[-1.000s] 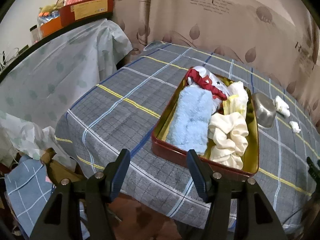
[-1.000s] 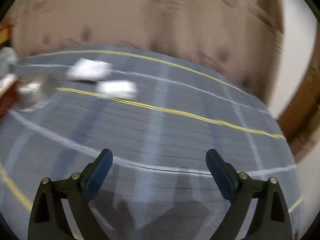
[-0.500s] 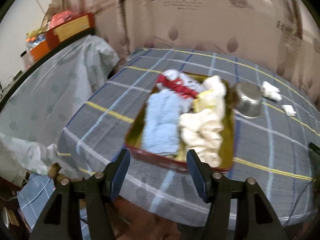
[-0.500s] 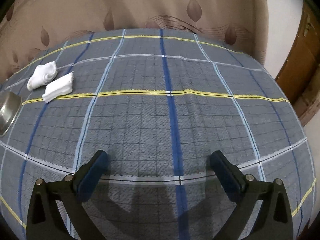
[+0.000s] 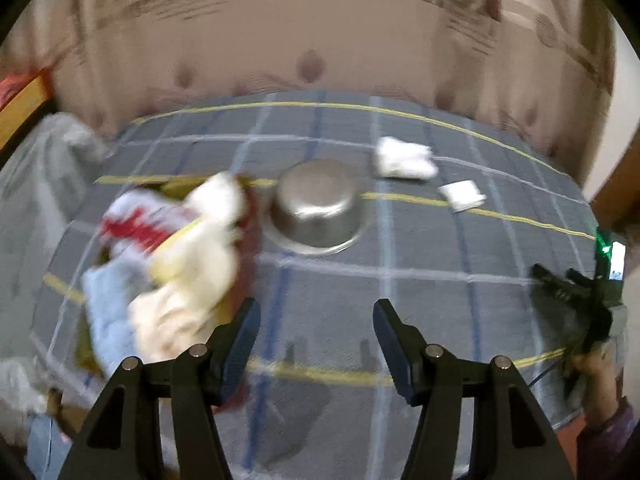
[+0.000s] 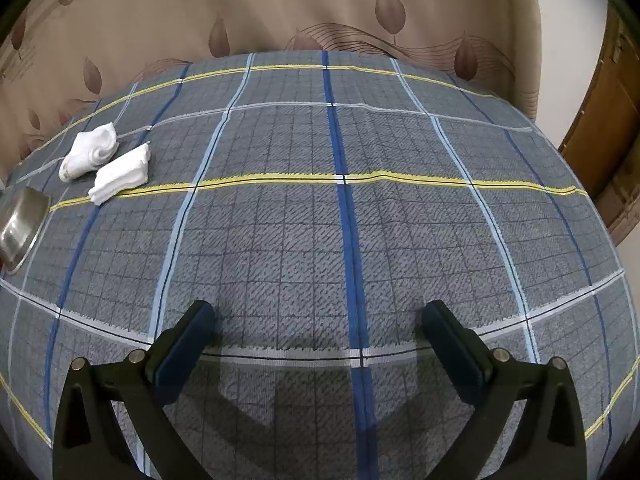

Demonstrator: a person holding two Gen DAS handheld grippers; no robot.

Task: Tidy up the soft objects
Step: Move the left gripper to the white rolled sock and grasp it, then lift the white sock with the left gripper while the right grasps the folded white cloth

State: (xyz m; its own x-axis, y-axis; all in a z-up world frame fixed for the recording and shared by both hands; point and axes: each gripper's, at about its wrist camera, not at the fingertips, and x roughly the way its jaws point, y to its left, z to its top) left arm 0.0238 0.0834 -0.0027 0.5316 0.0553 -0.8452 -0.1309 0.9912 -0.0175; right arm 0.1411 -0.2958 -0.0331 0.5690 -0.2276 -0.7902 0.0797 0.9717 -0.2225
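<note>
A beige curtain (image 6: 320, 8) printed with brown leaves hangs behind a table spread with a grey plaid cloth (image 6: 280, 240) crossed by blue, white and yellow lines; a strip of brown wooden door (image 6: 608, 128) shows at the right edge of the right wrist view. The left wrist view is blurred throughout. At its left side sits a red-walled tray (image 5: 250, 216) heaped with soft things: a pale blue towel (image 5: 106, 312) nearest the camera, a cream cloth (image 5: 192, 280) beside it, and a white piece with red markings (image 5: 140, 224) further back. Just right of the tray, and close enough that I cannot tell whether they touch, stands a steel bowl (image 5: 318, 210), upside down. Beyond the bowl, towards the curtain, lie two white socks, apart from the tray: a rolled sock (image 6: 90, 152) and a folded sock (image 6: 120, 174), just beside each other. The left gripper (image 5: 316, 324) hangs over bare cloth to the right of the tray, jaws parted about halfway with nothing between them. The right gripper (image 6: 318, 326) hangs over an empty stretch of cloth well apart from the socks, jaws spread wide and empty; it also appears at the right edge of the left wrist view, held in a hand (image 5: 596, 364)
</note>
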